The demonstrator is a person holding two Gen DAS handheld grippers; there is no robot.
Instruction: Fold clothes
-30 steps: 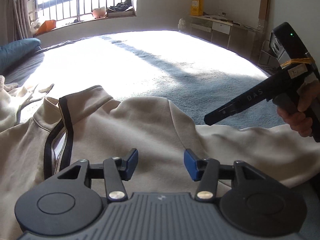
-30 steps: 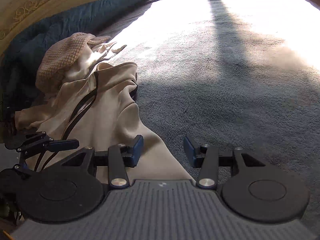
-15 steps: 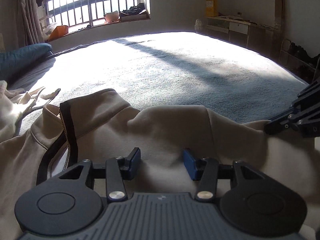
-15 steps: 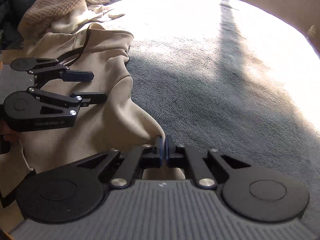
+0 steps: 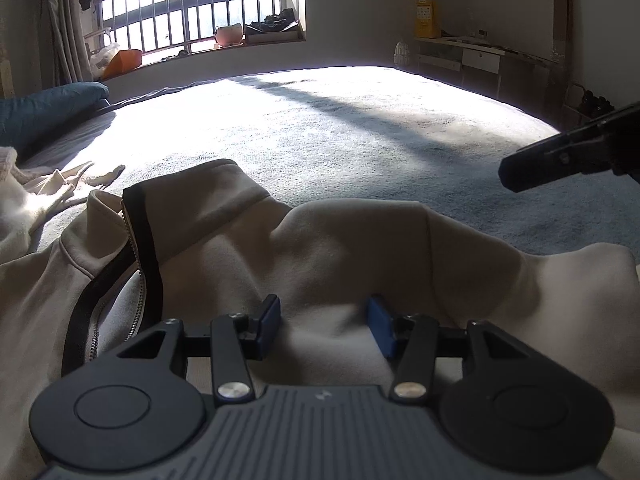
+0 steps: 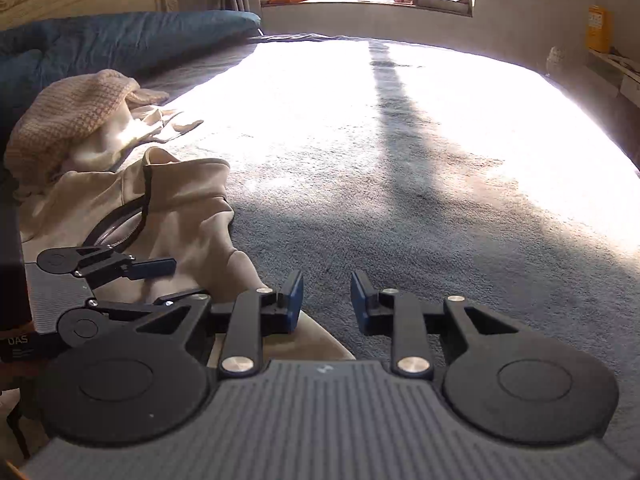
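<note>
1. two hand-held grippers are in view above a bed (image 5: pixel 360 128) covered with a grey-blue textured blanket, partly in strong sunlight.
2. task item: a beige zip-front jacket (image 5: pixel 340 256) lies spread on the near part of the bed. its collar with black zipper trim (image 5: pixel 144 240) sits to the left in the left wrist view; a fold of fabric runs off to the right.
3. left gripper (image 5: pixel 325 330): the blue-padded fingers (image 5: pixel 269 326) stand about half apart, low over the jacket. beige fabric fills the gap between them, but the pads are not pressing on it. nothing is gripped.
4. right gripper (image 6: pixel 326 300): the jaws are opening and the gap is narrow. between the fingers (image 6: pixel 295 300) only blanket shows; the jacket edge lies just beside and under the left finger. nothing is held.
5. in the left wrist view, one dark finger of the right gripper (image 5: pixel 560 160) enters from the right edge, raised above the blanket and apart from the jacket.
6. in the right wrist view, the left gripper (image 6: pixel 168 280) appears at the left, over the jacket (image 6: pixel 180 216).
7. further clothing: a knitted beige garment (image 6: pixel 72 116) and a pale cloth (image 6: pixel 160 124) lie beyond the collar, near a dark blue pillow (image 6: pixel 132 36) at the headboard.
8. background: a barred window (image 5: pixel 208 8) and a low cabinet (image 5: pixel 480 64) along the wall.
</note>
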